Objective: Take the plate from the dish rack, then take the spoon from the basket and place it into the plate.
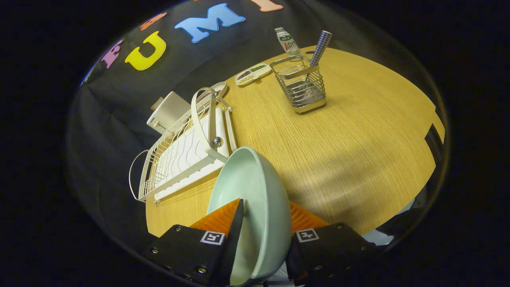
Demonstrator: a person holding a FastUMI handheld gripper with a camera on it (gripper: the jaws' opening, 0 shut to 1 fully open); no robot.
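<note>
The gripper (261, 227) clamps the pale green, deep-rimmed plate (255, 191) on edge, lower centre; the spoon (318, 50) stands in the basket (301, 85), upper right.

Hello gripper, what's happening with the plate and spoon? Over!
Gripper shut on plate, plate on edge, clear of dish rack. Spoon upright in basket, beyond the fingers. Bare table between, nothing blocking.

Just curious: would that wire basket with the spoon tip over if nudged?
Possibly: the tall, narrow wire basket looks light, and the checked-handled spoon leans out above its rim. Meanwhile the claw grips the pale green plate.
</note>
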